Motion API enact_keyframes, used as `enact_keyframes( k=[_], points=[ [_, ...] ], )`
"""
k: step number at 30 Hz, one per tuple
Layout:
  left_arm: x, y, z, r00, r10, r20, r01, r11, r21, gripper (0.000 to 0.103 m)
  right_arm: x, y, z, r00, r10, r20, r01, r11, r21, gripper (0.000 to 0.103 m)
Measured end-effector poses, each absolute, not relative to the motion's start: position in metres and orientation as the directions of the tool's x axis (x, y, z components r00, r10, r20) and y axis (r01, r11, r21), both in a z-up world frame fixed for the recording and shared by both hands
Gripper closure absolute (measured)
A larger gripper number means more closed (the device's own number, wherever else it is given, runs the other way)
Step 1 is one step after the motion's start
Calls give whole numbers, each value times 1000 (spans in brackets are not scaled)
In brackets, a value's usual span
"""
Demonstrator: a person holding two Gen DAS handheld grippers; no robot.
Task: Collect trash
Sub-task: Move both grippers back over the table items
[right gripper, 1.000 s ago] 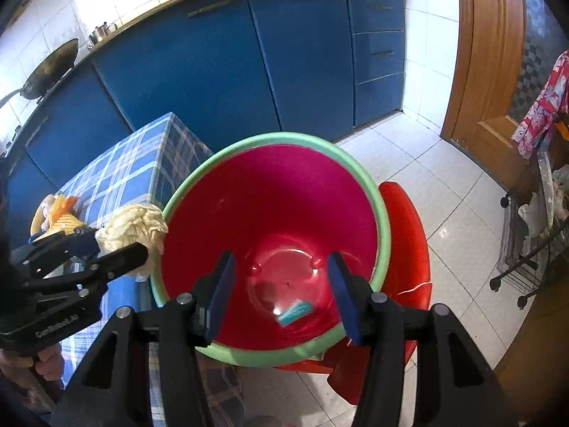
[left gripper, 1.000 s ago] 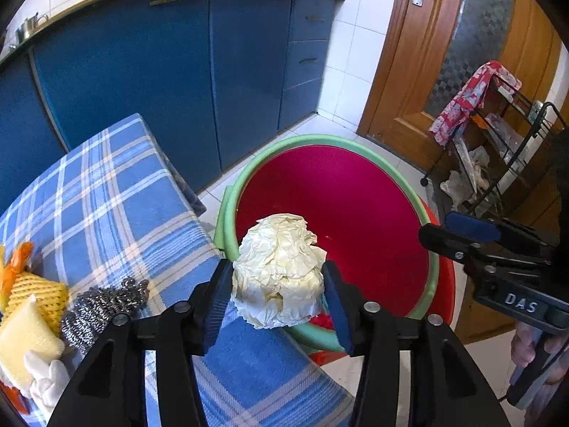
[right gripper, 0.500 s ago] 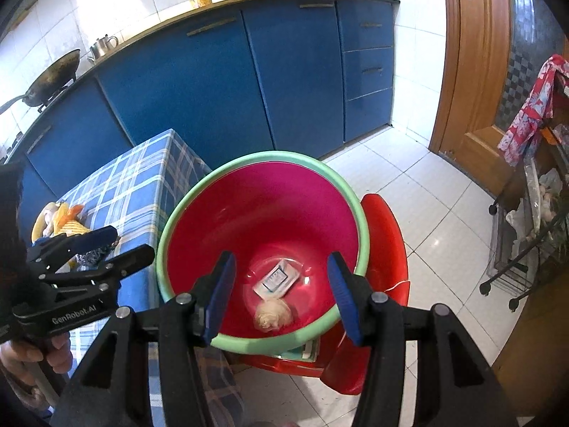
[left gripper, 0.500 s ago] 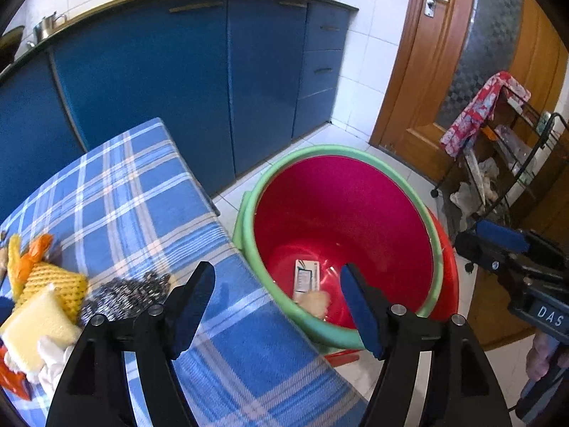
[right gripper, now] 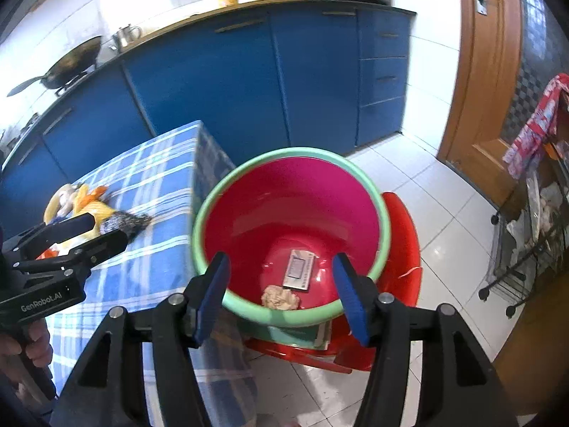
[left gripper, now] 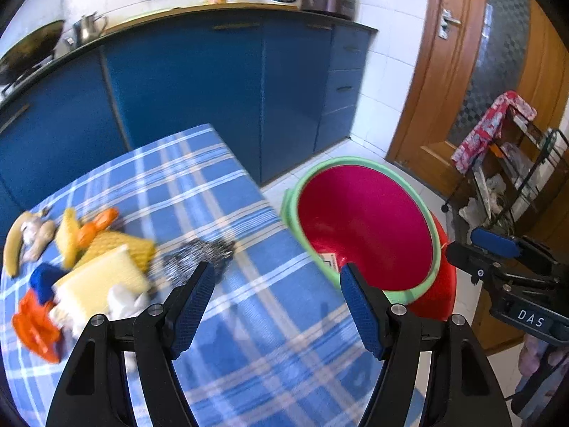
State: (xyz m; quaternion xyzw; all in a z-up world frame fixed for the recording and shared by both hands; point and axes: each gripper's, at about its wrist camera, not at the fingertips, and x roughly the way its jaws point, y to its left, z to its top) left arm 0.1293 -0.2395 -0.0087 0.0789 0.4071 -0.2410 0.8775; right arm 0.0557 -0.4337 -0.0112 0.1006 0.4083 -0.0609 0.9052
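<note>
A red bucket with a green rim (right gripper: 199, 220) (left gripper: 432, 235) stands on a red stool beside the table. Inside it lie a crumpled paper ball (right gripper: 279, 297) and a flat carton (right gripper: 298, 268). My left gripper (left gripper: 275, 293) is open and empty over the blue checked tablecloth (left gripper: 199, 192), left of the bucket; it also shows in the right wrist view (right gripper: 106, 233). My right gripper (right gripper: 281, 290) is open and empty over the bucket's near rim. A steel scourer (left gripper: 193, 258), yellow sponges (left gripper: 103, 277) and orange scraps (left gripper: 33, 331) lie on the table's left.
Blue kitchen cabinets (left gripper: 220, 82) stand behind the table. A wooden door (left gripper: 473, 71) and a wire rack with a red cloth (left gripper: 494, 124) are on the right. The red stool (right gripper: 402, 249) sits on a white tiled floor (right gripper: 437, 192).
My left gripper opened and dropped the paper ball into the bucket, then swung left over the table. The right gripper stayed open above the bucket.
</note>
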Motion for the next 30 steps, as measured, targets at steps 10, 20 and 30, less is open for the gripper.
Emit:
enact_keyframes(
  k=[10, 20, 30],
  points=[
    [120, -165, 8, 614, -286, -736, 356, 932, -66, 28, 62, -373, 0, 669, 80, -739, 58, 986, 159, 40],
    [128, -82, 10, 662, -174, -729, 200, 978, -52, 28, 78, -314, 2, 651, 157, -743, -39, 984, 175, 40],
    [154, -10, -9, 661, -79, -746, 78, 996, -36, 28, 101, -266, -12, 606, 211, -767, -82, 976, 204, 40]
  ],
)
